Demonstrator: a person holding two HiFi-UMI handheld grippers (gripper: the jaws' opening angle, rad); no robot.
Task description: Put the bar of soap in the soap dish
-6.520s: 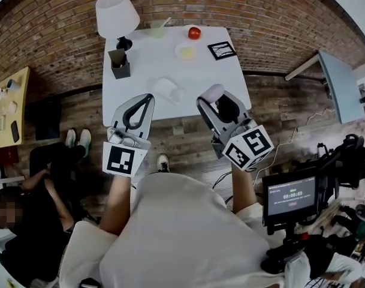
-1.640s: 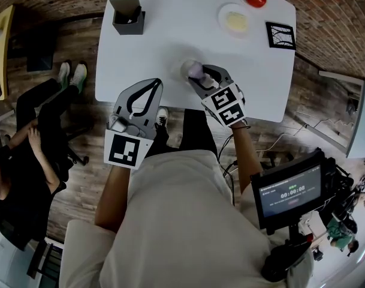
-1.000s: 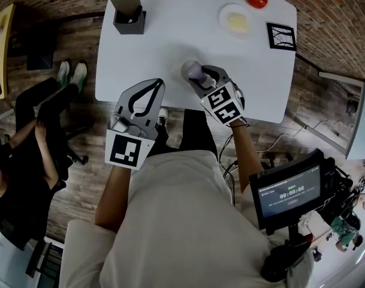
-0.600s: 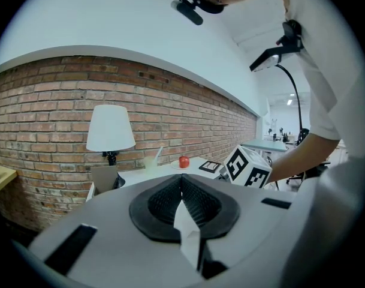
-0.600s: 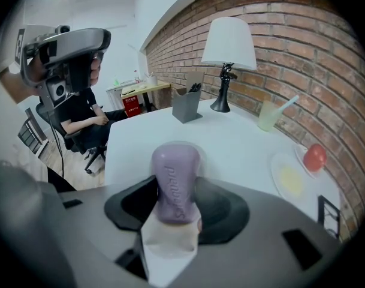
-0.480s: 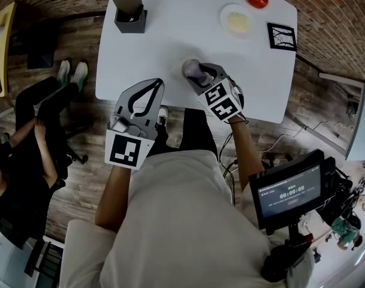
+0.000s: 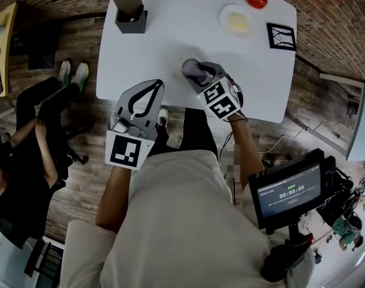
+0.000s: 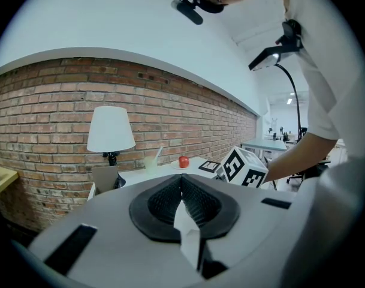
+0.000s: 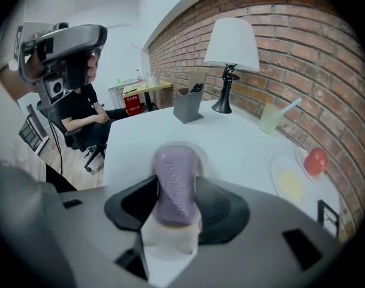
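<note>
Grips purple bar of soap [image 9: 175,179] tight in right gripper [image 9: 176,212], frame centre; shows embossed letters, unreadable, in right gripper view only. Holds left gripper [image 8: 182,188] with jaws pressed together, nothing between.

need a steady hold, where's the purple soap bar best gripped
Pinch the purple soap bar across its narrow width, on the long sides, coming in from one end along its length. It's an elongated oval, so that width fits the fingers; the right gripper holds it this way.

Bright even light, fisheye edges, sharp
</note>
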